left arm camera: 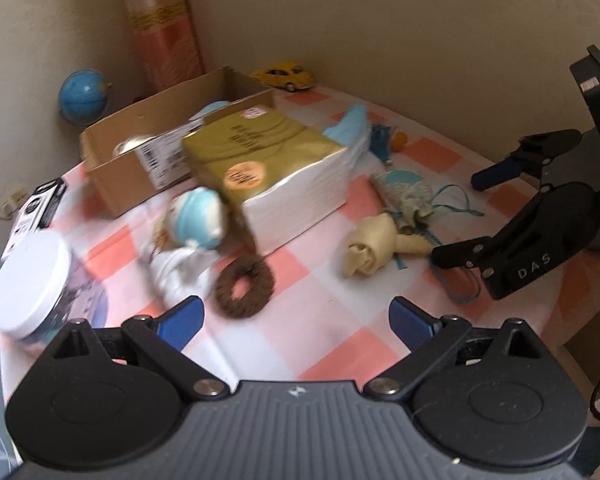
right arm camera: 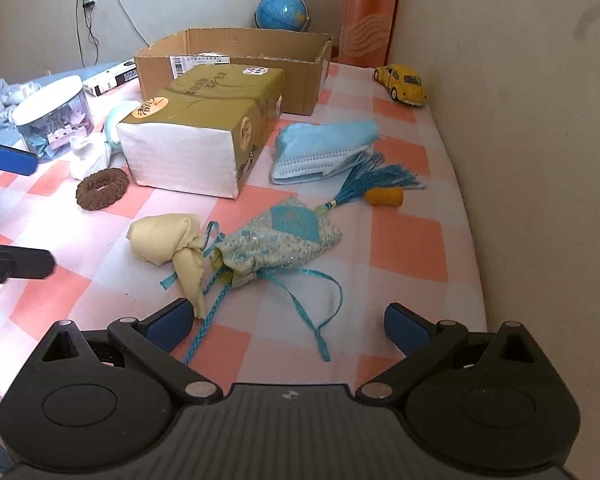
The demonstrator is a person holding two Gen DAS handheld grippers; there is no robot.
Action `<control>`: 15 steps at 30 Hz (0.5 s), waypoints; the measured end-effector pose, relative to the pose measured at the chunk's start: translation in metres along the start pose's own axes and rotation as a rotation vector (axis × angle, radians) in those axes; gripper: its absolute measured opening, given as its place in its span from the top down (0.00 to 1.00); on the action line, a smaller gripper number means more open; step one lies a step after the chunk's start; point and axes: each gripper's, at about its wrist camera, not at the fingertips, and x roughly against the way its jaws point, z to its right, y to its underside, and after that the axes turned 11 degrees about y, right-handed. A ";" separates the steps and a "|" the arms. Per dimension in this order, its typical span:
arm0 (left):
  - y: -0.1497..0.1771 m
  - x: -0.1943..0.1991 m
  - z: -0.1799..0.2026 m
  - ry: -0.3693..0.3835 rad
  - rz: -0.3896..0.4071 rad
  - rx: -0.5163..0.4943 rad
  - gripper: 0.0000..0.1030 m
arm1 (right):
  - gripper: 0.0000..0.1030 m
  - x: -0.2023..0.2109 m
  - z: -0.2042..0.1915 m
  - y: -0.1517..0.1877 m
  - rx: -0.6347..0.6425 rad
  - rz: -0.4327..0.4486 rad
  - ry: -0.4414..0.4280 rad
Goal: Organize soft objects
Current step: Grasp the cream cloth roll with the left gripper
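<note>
Currently both tongs are spread and empty. Right gripper [right arm camera: 286,326] hovers low over the checked tablecloth [right arm camera: 412,240]; the embroidered blue pouch [right arm camera: 284,236] lies just ahead of it, between the fingers' lines, long axis running from near-left to far-right, tassel [right arm camera: 374,182] at the far end. Cream knotted cloth [right arm camera: 168,246] touches the pouch's left end, its tail reaching the right gripper's left finger. Left gripper [left arm camera: 296,322] faces the brown scrunchie [left arm camera: 244,288], just ahead and slightly left; white-and-blue soft toy [left arm camera: 192,232] beyond, blurred. Judgement: right is nearer the pouch, left nearer the scrunchie. Cardboard box [right arm camera: 236,64] stands behind the gold tissue pack [right arm camera: 204,120]. Legible: "DAS" on the right gripper's body in the left view; tissue pack print unreadable.
</note>
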 end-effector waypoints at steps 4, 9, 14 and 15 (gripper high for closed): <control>-0.011 -0.008 0.006 0.023 0.025 -0.016 0.04 | 0.00 0.001 0.000 0.005 0.001 0.026 -0.005; -0.023 -0.024 0.015 0.045 0.013 -0.050 0.17 | 0.00 0.002 0.000 0.008 -0.003 0.052 -0.009; -0.033 -0.038 0.018 0.086 0.002 -0.070 0.41 | 0.00 0.003 0.001 0.010 -0.008 0.068 -0.008; -0.035 -0.040 0.019 0.093 0.004 -0.076 0.41 | 0.00 0.003 0.001 0.011 -0.009 0.071 -0.007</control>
